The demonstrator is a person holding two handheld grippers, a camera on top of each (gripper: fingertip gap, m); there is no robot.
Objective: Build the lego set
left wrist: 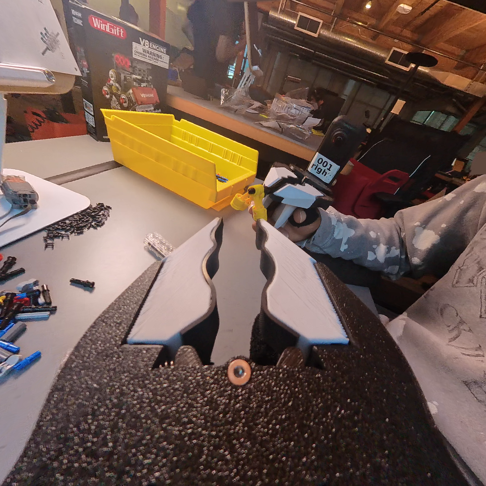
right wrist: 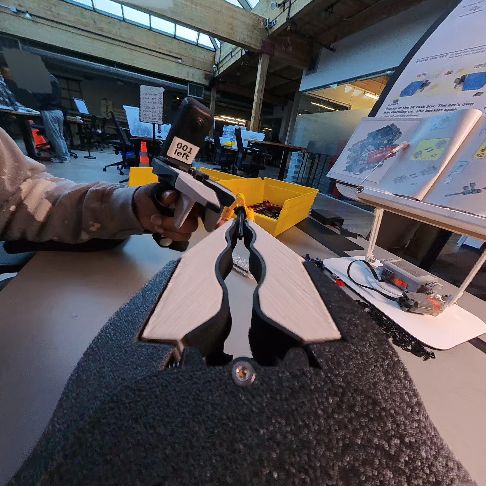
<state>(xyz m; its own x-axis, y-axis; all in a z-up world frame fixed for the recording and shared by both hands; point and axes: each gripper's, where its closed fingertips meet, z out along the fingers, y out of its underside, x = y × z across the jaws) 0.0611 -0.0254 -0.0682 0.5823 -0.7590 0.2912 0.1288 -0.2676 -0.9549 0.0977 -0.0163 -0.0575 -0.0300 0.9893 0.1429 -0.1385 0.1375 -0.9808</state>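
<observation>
A small yellow lego assembly (right wrist: 238, 203) hangs above the table between the two grippers. My right gripper (right wrist: 239, 225) is shut on a black pin (right wrist: 239, 223) that sticks into the yellow assembly. In the left wrist view the yellow assembly (left wrist: 253, 201) lies just past my left gripper (left wrist: 239, 221), touching or nearly touching its right fingertip (left wrist: 260, 228). The left jaws stand apart with bare table between them. The right gripper (left wrist: 265, 196) comes in from the right in that view. The left gripper's fingertips are hidden in the right wrist view.
A yellow bin (left wrist: 184, 157) with a few parts stands behind, also in the right wrist view (right wrist: 289, 194). The set box (left wrist: 118, 65) stands behind it. An open booklet (right wrist: 420, 157) rests on a white stand (right wrist: 434, 331) holding a grey motor (right wrist: 410, 273). Black pins (left wrist: 79, 218), mixed parts (left wrist: 21, 302) and a clear piece (left wrist: 157, 243) lie on the table.
</observation>
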